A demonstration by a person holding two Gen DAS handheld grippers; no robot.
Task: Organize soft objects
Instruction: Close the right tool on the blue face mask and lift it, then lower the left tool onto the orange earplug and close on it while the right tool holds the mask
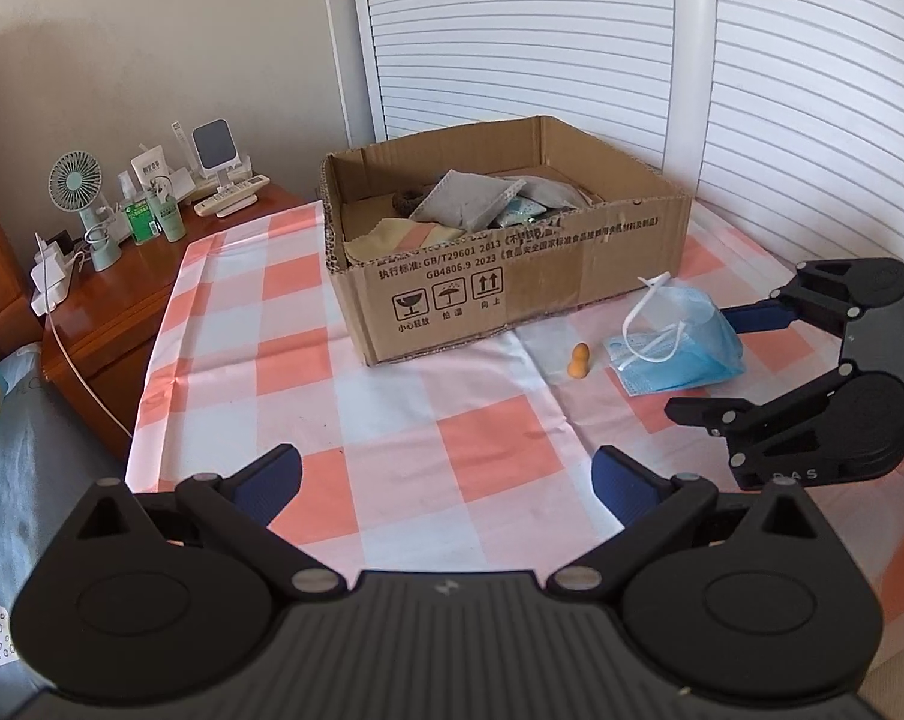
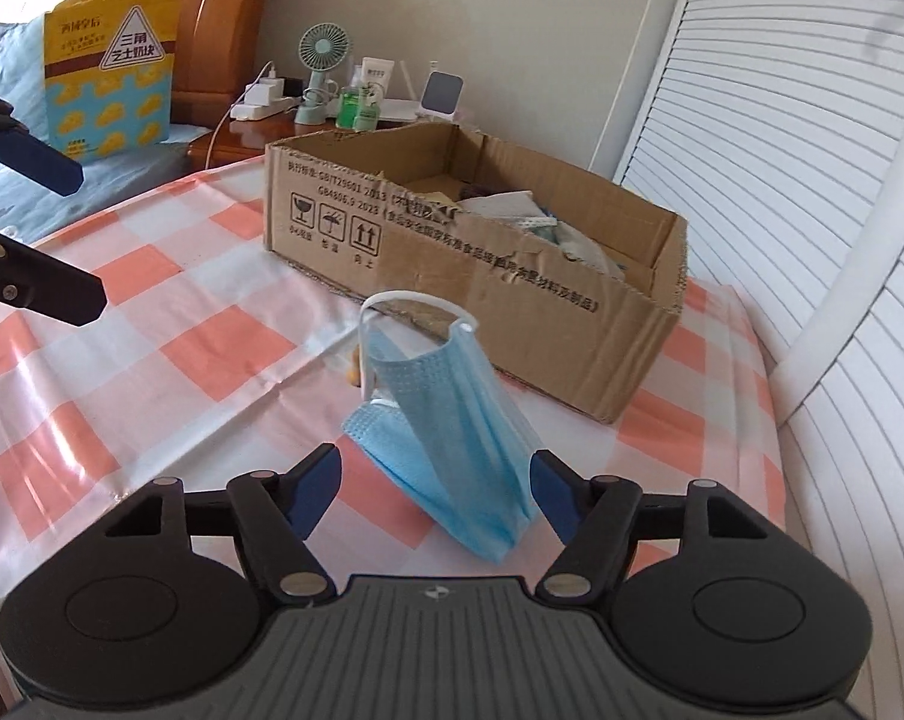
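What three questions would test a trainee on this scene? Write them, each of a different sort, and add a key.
1. True or false: the blue face mask already lies inside the cardboard box.
2. Which lies beside the mask on the checked cloth? A: a small orange object. B: a spoon. C: a key.
3. What sits between the open fingers of the right gripper?

Key: 1 false, it lies on the cloth in front of the box. 2 A. 3 The face mask.

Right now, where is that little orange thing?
The orange thing lies on the checked cloth, between the cardboard box and the blue masks.
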